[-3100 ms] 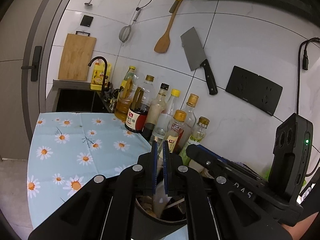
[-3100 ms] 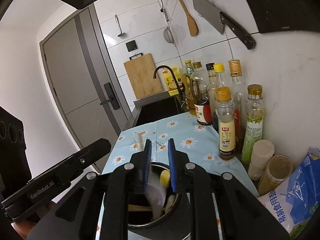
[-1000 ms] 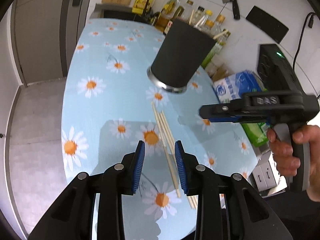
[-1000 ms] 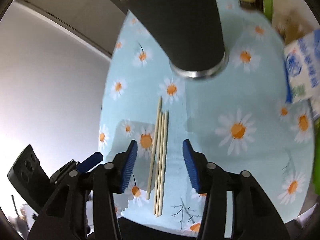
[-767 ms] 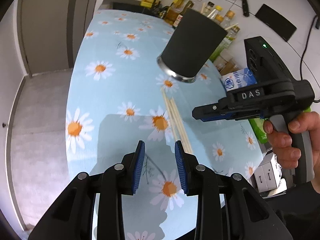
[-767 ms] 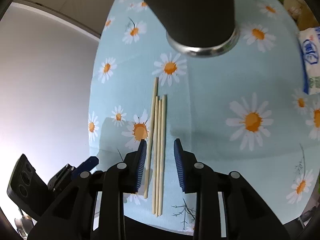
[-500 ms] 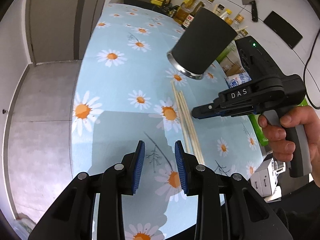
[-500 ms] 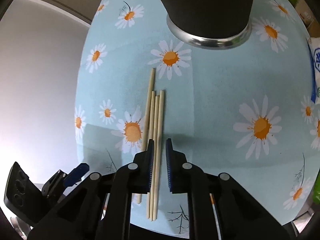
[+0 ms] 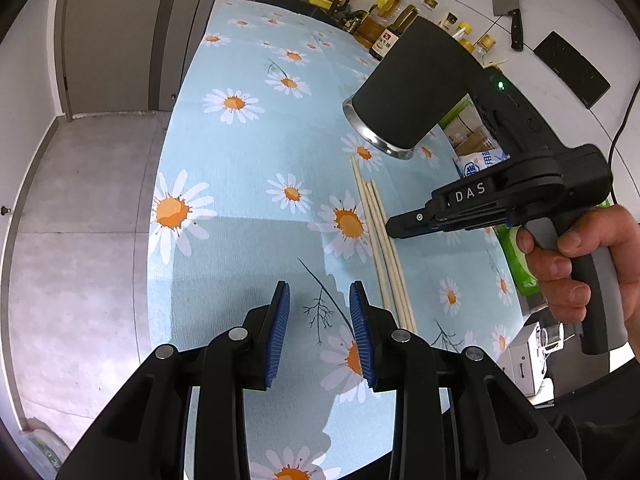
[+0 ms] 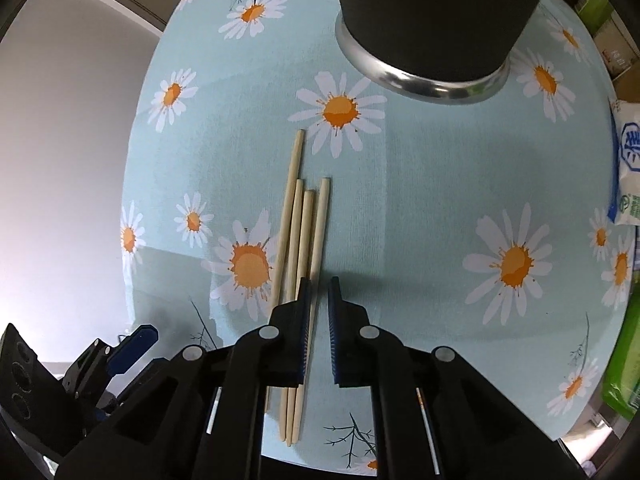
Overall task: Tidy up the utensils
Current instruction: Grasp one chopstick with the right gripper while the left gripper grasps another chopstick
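Daisy cloth covers the counter [image 9: 248,152]. From the left view, the left gripper [image 9: 319,328] hangs loose over it, holding nothing.

From the right view, four chopsticks [image 10: 304,240] lie near the black holder [image 10: 432,20]. The right gripper [image 10: 318,312] has just been closing, pinching one stick to lift it.

Four chopsticks [image 10: 304,240] (side by side), one black holder [image 10: 432,20].

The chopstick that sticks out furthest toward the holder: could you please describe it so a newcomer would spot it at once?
Start at the black utensil holder on the daisy tablecloth. In front of its steel base lie four wooden chopsticks side by side. The wanted chopstick is outermost on the left in the right wrist view, and its tip reaches nearer the holder than the other three.
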A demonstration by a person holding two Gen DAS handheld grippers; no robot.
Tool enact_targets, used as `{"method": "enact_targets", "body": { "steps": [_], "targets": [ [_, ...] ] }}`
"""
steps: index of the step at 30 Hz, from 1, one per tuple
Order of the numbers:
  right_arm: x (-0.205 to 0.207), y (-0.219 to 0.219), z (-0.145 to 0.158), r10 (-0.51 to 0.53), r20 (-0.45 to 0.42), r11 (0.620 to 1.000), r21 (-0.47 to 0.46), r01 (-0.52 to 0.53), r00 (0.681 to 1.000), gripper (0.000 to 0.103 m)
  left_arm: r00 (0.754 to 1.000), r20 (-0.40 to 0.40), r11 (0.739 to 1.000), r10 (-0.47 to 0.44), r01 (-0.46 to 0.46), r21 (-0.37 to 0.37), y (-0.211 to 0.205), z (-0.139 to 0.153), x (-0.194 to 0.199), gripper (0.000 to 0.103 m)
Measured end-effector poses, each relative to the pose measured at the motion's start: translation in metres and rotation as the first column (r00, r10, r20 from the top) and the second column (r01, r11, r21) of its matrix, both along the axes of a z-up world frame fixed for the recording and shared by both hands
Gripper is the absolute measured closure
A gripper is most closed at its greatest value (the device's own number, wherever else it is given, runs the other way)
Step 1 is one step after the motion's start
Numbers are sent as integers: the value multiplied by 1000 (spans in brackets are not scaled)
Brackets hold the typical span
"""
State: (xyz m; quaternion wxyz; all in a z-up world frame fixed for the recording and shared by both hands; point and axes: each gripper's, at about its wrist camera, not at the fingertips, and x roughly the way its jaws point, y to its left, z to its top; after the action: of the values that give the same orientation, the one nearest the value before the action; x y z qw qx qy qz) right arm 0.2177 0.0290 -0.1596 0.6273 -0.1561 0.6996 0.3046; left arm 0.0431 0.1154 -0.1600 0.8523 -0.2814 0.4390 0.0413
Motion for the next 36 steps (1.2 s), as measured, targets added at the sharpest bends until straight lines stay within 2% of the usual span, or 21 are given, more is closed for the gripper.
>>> {"method": "enact_targets", "body": {
  "steps": [4,10,13,16,25,29,36],
  "targets": [
    [-10,24,-6,5,31,998,-60,-3,1000,93,1000,-3,1000,-17,17,-17,0,-2,3,73],
    [-18,36,-3,-1,53,995,-102,6,999,94,999,7,999,-39,39,-24,3,-1,12,73],
    [-23,39,-1,23,94,993,-118,-12,995,97,999,4,999,-49,49,-23,4,1,18,73],
    [-24,39,-1,12,94,995,-95,-3,996,98,998,-9,998,-66,66,-5,2,0,25,73],
    [-4,8,-1,-34,14,999,3,34,999,98,992,-84,994,-93,97,40,-10,2,48,73],
    [1,-11,12,-25,9,998,57,24,1000,98,990,-113,995,-81,87,47,-16,4,61,73],
    [16,-49,39,-15,-23,987,162,19,1000,98,976,-200,989,-79,102,104,-34,2,81,76]
  ]
}}
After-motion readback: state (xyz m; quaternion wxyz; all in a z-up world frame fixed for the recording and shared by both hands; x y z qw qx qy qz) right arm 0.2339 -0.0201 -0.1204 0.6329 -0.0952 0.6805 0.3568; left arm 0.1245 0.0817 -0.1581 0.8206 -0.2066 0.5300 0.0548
